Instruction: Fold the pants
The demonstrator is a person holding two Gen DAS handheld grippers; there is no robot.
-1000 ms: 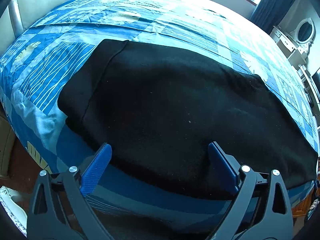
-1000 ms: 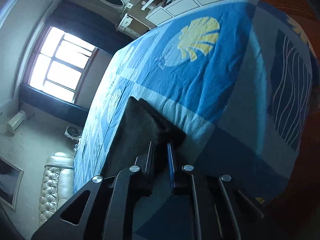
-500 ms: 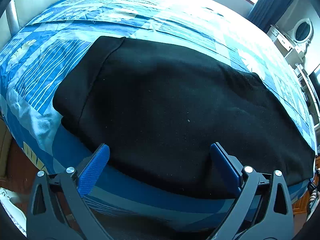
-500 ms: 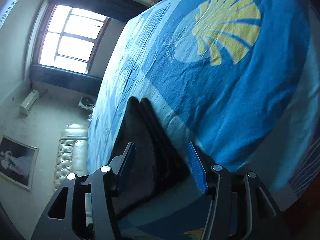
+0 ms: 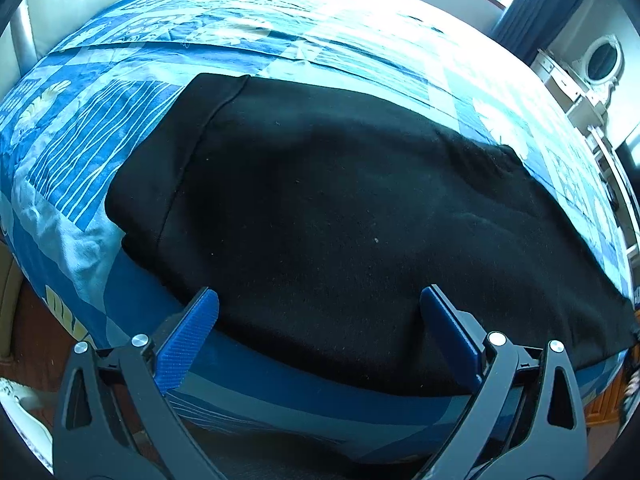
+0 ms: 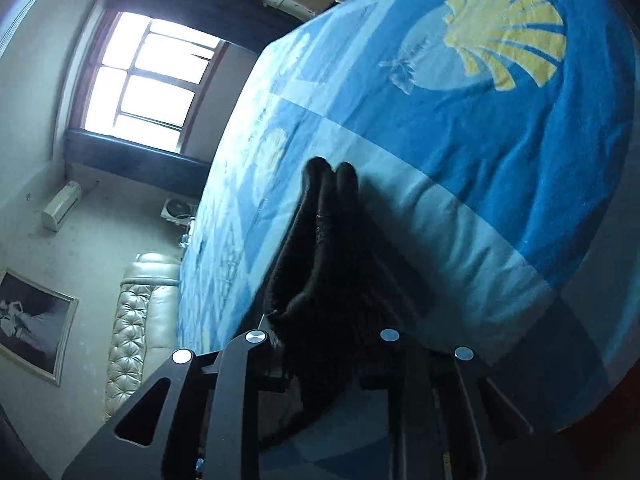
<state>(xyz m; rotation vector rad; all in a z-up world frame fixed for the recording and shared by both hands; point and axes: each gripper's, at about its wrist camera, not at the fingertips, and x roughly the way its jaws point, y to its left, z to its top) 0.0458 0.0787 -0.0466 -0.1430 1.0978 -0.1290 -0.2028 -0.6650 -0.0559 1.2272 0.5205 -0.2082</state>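
Blue patterned bedspread [image 5: 132, 128] carries the black pants [image 5: 340, 220], spread flat for folding. Left claw [image 5: 318, 316] hovers wide over their near edge; right claw [image 6: 320, 344] is closing on a bunched end, probably to fold it.

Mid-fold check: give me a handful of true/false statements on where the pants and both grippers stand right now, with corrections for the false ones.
1. The black pants lie spread on a blue patterned bedspread. True.
2. The left gripper is clamped on the fabric. False: its blue pads stand wide apart over the near edge, gripping nothing.
3. The right gripper has black cloth between its jaws. True: a bunched end of the pants rises from them as they are closing.
4. A yellow shell print shows on the bedspread in the right wrist view. True.
5. The pants are red. False: black.
6. The room has no window. False: a bright window is in view.
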